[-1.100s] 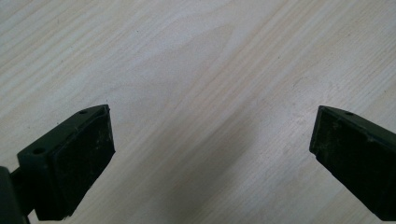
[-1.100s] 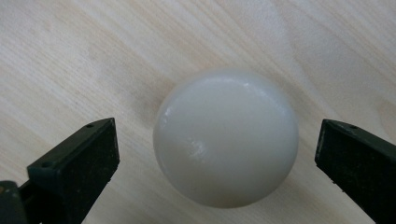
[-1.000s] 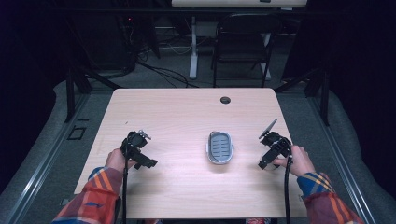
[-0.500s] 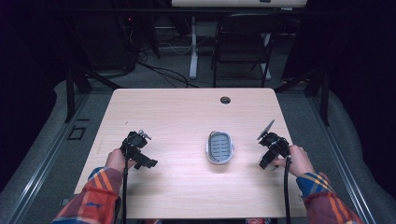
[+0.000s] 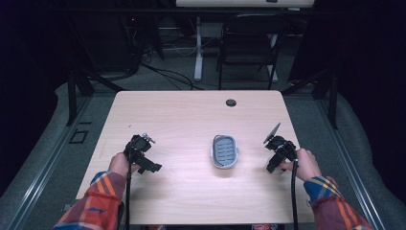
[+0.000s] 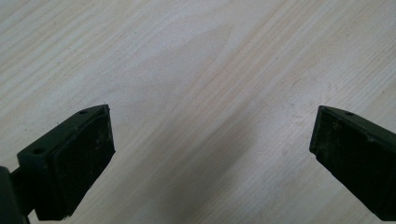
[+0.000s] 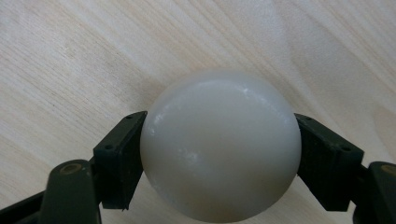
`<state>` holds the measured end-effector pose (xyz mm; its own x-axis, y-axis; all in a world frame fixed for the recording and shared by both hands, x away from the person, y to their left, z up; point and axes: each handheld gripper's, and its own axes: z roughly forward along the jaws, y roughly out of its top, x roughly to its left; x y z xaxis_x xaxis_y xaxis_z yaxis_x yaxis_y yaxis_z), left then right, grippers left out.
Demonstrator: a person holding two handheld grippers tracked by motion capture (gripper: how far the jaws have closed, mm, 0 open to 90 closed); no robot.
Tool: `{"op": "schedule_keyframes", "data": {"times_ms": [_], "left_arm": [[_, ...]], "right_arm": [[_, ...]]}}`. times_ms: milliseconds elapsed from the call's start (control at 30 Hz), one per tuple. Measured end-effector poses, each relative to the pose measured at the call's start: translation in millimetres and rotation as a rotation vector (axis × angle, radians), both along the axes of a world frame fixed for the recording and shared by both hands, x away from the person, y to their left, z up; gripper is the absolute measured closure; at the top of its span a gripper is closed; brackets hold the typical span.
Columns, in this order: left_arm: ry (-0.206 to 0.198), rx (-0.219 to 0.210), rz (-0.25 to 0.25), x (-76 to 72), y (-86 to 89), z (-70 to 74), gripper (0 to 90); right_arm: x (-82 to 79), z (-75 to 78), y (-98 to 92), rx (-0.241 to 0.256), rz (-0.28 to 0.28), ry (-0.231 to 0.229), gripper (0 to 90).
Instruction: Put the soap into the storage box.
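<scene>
A smooth white ball (image 7: pixel 219 144) is clamped between the black pads (image 7: pixel 119 158) of my right gripper (image 5: pixel 273 165), just above the wooden table at its right side. My left gripper (image 6: pixel 210 135) is open over bare wood, jaws wide apart and nothing between them; in the high view it sits at the table's left (image 5: pixel 143 155). A small oval grey dish (image 5: pixel 225 151) with a ribbed inside and a pale rim lies on the table between the two grippers, apart from both.
The light wooden table (image 5: pixel 191 120) has a round cable hole (image 5: pixel 231 102) near its far edge. Beyond the table stand a dark chair (image 5: pixel 249 38) and a desk leg (image 5: pixel 197 52). Plaid sleeves come in at the front edge.
The right gripper has edged slightly to the left with the ball in it. The left gripper and the dish have stayed put.
</scene>
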<state>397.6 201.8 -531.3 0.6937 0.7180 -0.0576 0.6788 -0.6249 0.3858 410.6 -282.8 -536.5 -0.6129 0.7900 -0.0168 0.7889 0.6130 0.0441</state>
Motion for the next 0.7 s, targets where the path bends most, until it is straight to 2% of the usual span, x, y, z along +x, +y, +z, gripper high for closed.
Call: {"op": "schedule_keyframes", "data": {"times_ms": [33, 67, 100, 133, 200, 233, 333, 367, 400, 433, 500, 700], "left_arm": [[0.000, 0.000, 0.000, -0.1, 0.1, 0.1, 0.0], [0.000, 0.000, 0.000, -0.1, 0.2, 0.1, 0.0], [-0.001, 0.000, 0.001, -0.3, 0.4, 0.3, 0.0], [-0.004, -0.001, 0.002, -0.4, 0.4, 0.2, 0.0], [-0.005, 0.000, 0.001, -0.5, 0.5, 0.5, 0.0], [-0.005, 0.000, 0.001, -0.5, 0.5, 0.5, 0.0], [-0.006, 0.001, 0.001, -0.4, 0.8, 0.4, 0.0], [-0.004, 0.001, 0.003, -0.3, 0.7, 0.3, 0.0], [-0.004, 0.000, 0.003, -0.3, 0.6, 0.2, 0.0], [-0.003, 0.000, 0.002, -0.3, 0.3, 0.2, 0.0], [-0.004, -0.001, 0.001, -0.5, 0.2, 0.4, 0.0], [0.000, 0.000, 0.004, 0.2, 0.3, -0.4, 0.0]], "right_arm": [[0.1, 1.1, -0.1, 0.002, 0.000, -0.001, 23.8], [-1.4, 0.0, -0.1, 0.027, -0.016, -0.022, 23.8], [-0.9, 2.8, 0.1, 0.008, -0.003, -0.012, 23.8], [-2.4, 2.6, 0.8, 0.023, -0.014, -0.025, 23.8], [-1.1, 6.0, 0.9, -0.004, 0.013, -0.005, 23.8], [-3.4, 3.6, 1.9, 0.026, -0.009, -0.028, 23.8], [-1.9, 7.2, 3.3, -0.007, 0.030, 0.000, 23.8], [-6.8, 0.7, 4.9, 0.061, -0.030, -0.055, 23.8], [-7.1, 1.1, 5.4, 0.061, -0.030, -0.054, 23.8], [-5.1, 4.9, 5.5, 0.025, 0.005, -0.024, 23.8], [-3.9, 8.4, 6.4, -0.004, 0.032, -0.002, 23.8], [-5.7, 8.5, 9.9, 0.012, 0.033, -0.013, 23.9]]}}
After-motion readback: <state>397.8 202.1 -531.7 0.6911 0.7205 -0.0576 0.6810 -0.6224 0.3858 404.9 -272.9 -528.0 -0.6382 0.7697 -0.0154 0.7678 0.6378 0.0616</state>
